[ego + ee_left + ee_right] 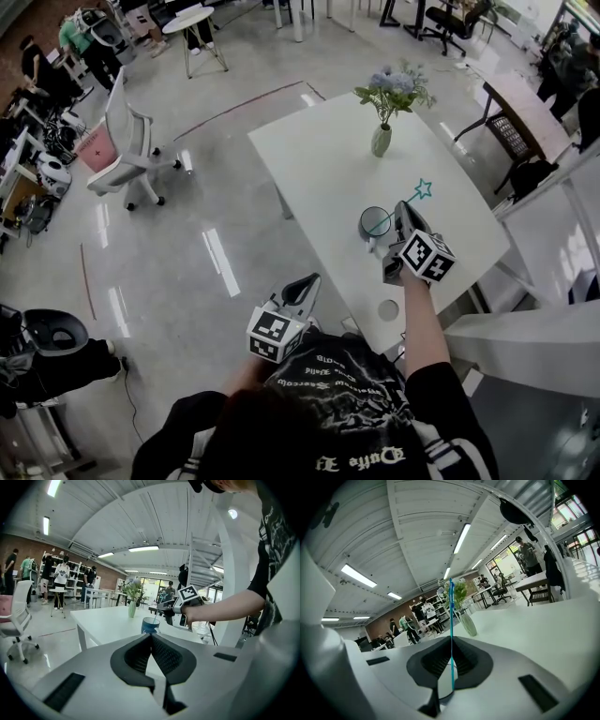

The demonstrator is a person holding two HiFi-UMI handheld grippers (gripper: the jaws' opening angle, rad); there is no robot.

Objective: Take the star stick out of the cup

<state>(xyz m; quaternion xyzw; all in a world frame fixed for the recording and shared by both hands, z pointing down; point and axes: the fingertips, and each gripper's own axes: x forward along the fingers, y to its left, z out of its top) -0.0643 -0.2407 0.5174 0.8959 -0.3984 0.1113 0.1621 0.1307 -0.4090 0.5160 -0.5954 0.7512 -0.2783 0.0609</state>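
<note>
Two jaws, but only one is working.

Head view: my right gripper (pixel 399 219) reaches over the white bench (pixel 319 169), right of centre in the frame, just beside the cup (pixel 375 223). The star stick (pixel 413 198) leans out of the cup toward the upper right, its star clear of the rim. I judge that its lower end is still inside the cup. My left gripper (pixel 307 283) hangs at lower centre, off the bench's near edge. I judge it waits there because one grip is enough for so light a thing.

Left gripper view: my left jaws are clenched on nothing, pad against pad. Beyond them, at mid-frame, the cup shows side-on as a blue mug standing upright, with my right gripper at its rim. Only here do I see how tall the wall is. I judge the stick must rise well before it comes free.

Right gripper view: the thin teal stick runs straight up the middle of the frame, and my right jaws are clamped on its shaft. No other view shows this pinch. The cup lies outside this frame; only a vase (pixel 468 624) stands beyond on the bench.
</note>
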